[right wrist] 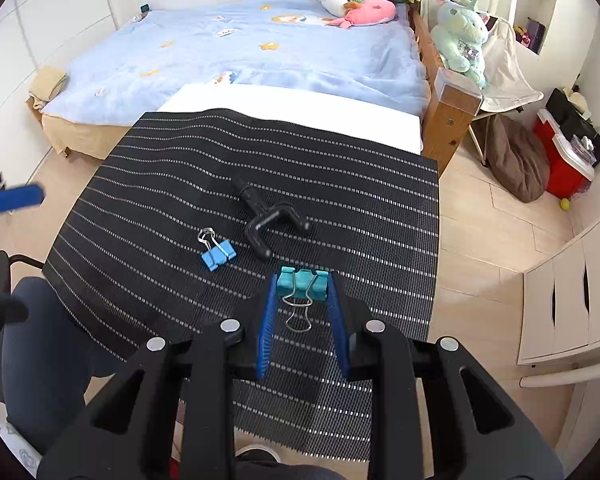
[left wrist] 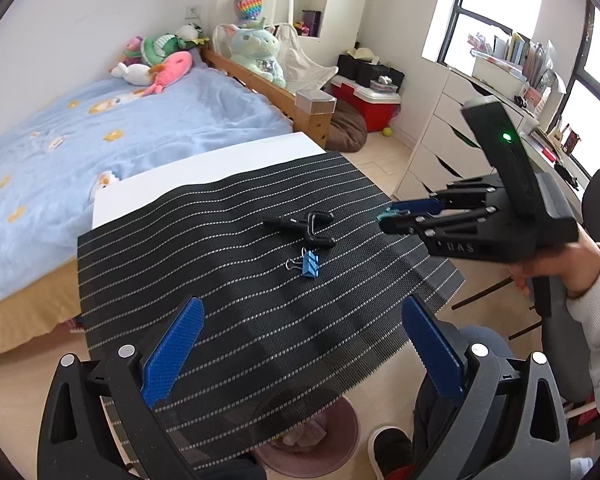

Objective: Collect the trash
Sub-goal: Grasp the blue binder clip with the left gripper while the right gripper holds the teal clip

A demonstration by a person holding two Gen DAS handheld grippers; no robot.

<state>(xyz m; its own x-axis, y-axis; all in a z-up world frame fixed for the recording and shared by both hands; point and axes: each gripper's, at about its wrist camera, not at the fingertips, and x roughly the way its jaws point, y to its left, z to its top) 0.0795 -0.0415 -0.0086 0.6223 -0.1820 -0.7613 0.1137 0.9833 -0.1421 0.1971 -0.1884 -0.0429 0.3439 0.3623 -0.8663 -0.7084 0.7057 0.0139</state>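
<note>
Your right gripper (right wrist: pixel 302 300) pinches a teal binder clip (right wrist: pixel 302 283) at its fingertips, above the striped mat (right wrist: pixel 340 200). Your left gripper (left wrist: pixel 300 344) hangs spread wide with nothing between its fingers. At six o'clock below the mat's edge sits a pink bin (left wrist: pixel 340 440), possibly holding crumpled tissue. A blue clip (left wrist: pixel 310 264) and a black hook (left wrist: pixel 304 226) lie mid-mat.

Daylit bedroom: blue-quilted bed (right wrist: pixel 260 48), white drawers (left wrist: pixel 440 148), pale wood floor (right wrist: pixel 480 232).
</note>
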